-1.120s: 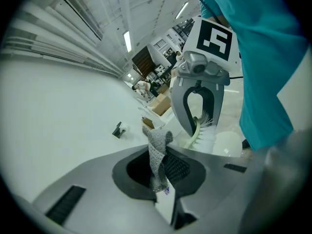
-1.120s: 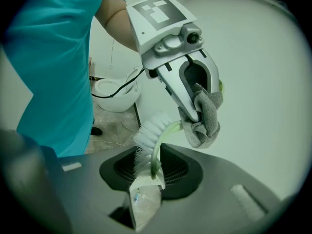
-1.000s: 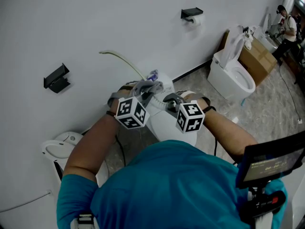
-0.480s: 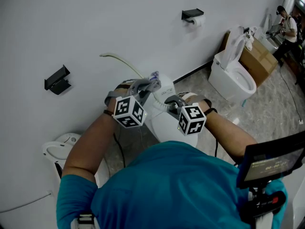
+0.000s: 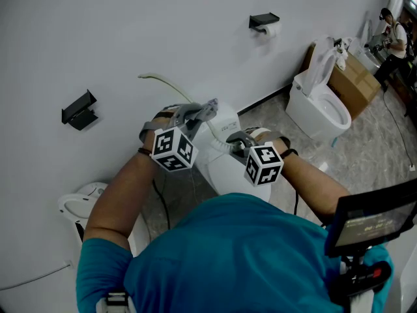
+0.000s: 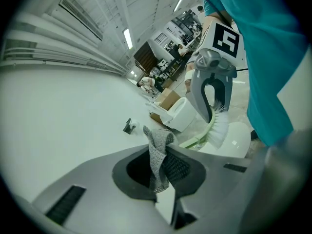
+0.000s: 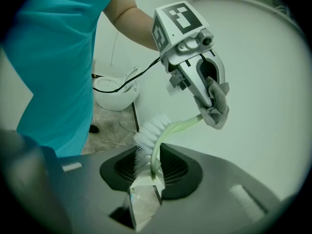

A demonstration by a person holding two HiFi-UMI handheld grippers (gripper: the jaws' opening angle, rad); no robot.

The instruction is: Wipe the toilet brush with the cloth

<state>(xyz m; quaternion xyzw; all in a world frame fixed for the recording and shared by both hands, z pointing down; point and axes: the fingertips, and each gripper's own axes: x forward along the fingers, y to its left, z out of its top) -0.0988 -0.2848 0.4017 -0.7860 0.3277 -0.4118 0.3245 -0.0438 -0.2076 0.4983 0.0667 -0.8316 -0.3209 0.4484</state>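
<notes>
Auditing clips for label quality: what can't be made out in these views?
Head view: marker cubes hide what the left claw and right claw grip.
Right gripper view: cloth covers its contact with the toilet brush handle.
Left gripper view: claw body hides that contact too.

No legible txt, brand, label or no. is showing anywhere. The marker cube [image 5: 172, 149] on the left gripper [image 5: 208, 108] & the one [image 5: 264, 163] on the right gripper [image 5: 229, 135] are showing b/w square patterns only, no letters or digits. A small screen [image 5: 371, 223], sitting below & to the right of the right gripper in the head view, is showing faint pale lines, too small to read.
</notes>
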